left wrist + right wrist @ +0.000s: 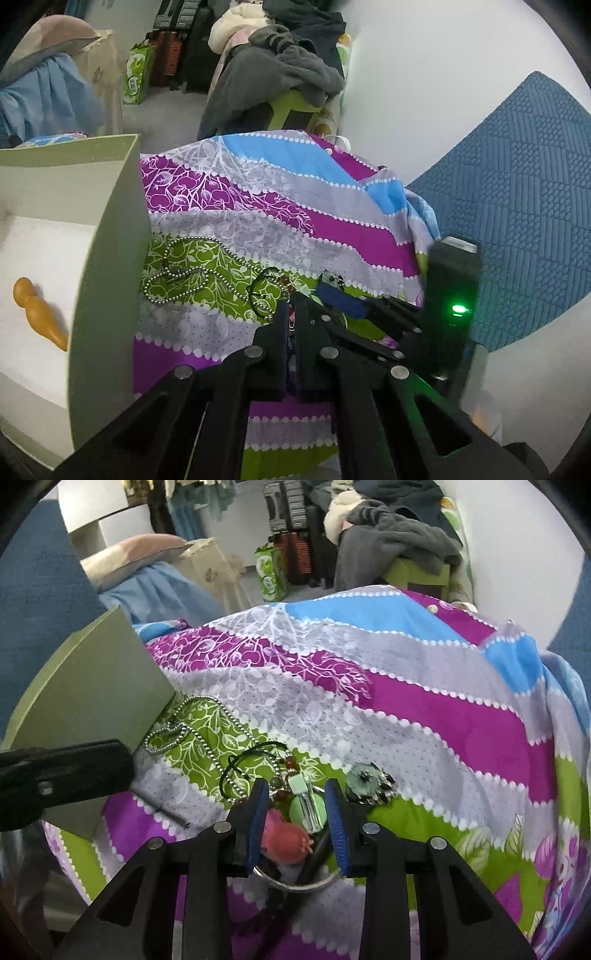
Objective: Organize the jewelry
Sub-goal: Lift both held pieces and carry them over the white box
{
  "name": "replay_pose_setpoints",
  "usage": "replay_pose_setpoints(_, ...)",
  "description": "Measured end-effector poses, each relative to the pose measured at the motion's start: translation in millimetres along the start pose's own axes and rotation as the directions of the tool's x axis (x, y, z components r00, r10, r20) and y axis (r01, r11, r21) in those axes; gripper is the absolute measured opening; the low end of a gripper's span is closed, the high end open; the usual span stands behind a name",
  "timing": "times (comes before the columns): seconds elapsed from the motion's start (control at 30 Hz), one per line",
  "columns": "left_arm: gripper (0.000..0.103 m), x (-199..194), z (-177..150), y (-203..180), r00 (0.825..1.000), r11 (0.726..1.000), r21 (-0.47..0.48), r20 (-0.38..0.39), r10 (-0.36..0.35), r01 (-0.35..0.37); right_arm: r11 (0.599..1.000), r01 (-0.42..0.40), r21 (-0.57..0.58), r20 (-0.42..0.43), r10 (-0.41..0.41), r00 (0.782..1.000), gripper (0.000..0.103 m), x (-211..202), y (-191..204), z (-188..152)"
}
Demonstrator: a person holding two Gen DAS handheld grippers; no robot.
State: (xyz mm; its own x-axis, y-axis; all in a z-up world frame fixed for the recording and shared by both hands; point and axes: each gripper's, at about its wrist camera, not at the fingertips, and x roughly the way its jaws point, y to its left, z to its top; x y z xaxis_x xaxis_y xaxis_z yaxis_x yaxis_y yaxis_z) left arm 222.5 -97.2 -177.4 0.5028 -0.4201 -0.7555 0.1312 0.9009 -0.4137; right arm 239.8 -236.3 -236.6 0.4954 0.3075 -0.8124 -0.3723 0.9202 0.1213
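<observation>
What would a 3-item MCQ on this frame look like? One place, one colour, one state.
1. Where does the ball chain lie?
A. inside the box
B. on the bedspread beside the box
C. in the right gripper

2. What colour is the piece inside the box?
A. orange
B. blue
C. black

3. How is the right gripper?
A. shut
B. open
C. out of view

Key: 1 B, the chain rests on the green patch of the bedspread by the box wall. 2 A, an orange figure lies on the white lining. 3 B, its blue pads stand apart over the trinkets.
</observation>
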Motion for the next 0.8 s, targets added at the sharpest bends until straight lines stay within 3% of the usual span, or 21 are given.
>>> replay_pose_setpoints(0.13, 0.0, -4.3, -1.5, 2.4, 1.0, 1.0, -0.007, 0.001, 0.012, -0.012, 0.999, -0.006, 0.034, -0.02, 0.007, 1.0, 0.016, 3.8, -6.7, 1.4)
replay_pose_setpoints(0.17, 0.0, -6.1, -1.8, 2.8, 1.0, 1.0, -0.004, 0.004, 0.016, -0.016, 0.997, -0.023, 0.073, -0.019, 0.024, 1.0, 0.007, 1.2, -11.8, 2.8)
replay_pose_setpoints(0.57, 0.0, -31.0, -3.2, 5.8, 0.999, 0.999, 0.018, 0.013, 0.04, -0.04, 0.978, -0.03, 0.207, 0.071, 0.016, 0.997, 0.007, -56.3, -18.5, 1.7)
replay_pose_setpoints(0.8, 0.0, -62.6, 5.1, 1.8, 0.998, 0.998, 0.039, 0.03, 0.056, -0.057, 0.98, -0.006, 0.2, 0.122, -0.018, 0.992, 0.007, -100.9, 4.0, 8.8)
